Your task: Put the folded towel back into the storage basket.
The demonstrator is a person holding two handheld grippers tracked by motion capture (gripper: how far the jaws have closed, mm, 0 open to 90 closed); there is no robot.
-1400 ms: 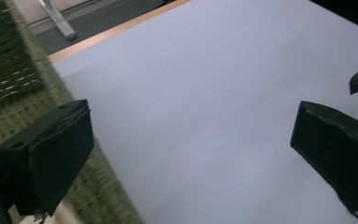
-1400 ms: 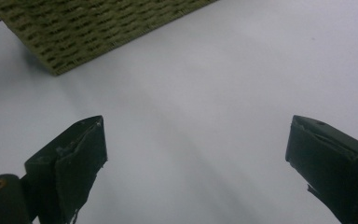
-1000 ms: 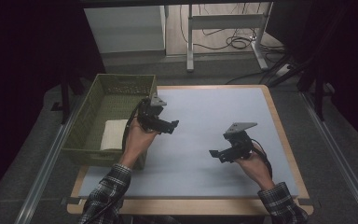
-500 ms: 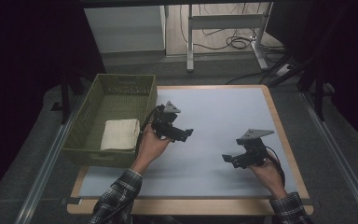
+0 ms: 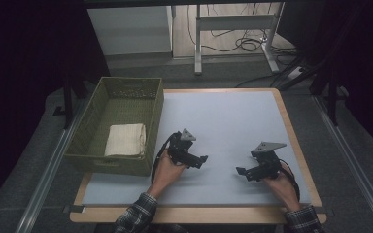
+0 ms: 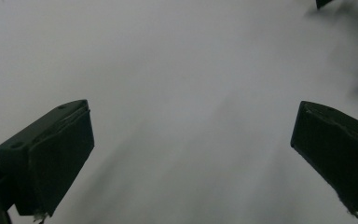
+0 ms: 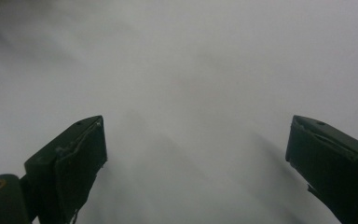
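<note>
Resting low over the pale grey desk, the left gripper and the right gripper are facing each other near the front edge, well apart, each with its jaws spread wide and nothing between them. A folded cream cloth is lying inside the olive-green woven rectangular basket at the desk's left side, just beside the left gripper.

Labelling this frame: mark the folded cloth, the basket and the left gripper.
folded cloth (image 5: 125,140), high view, middle of its top.
basket (image 5: 115,165), high view, near wall.
left gripper (image 6: 191,158), left gripper view, midway between the open jaws.
</note>
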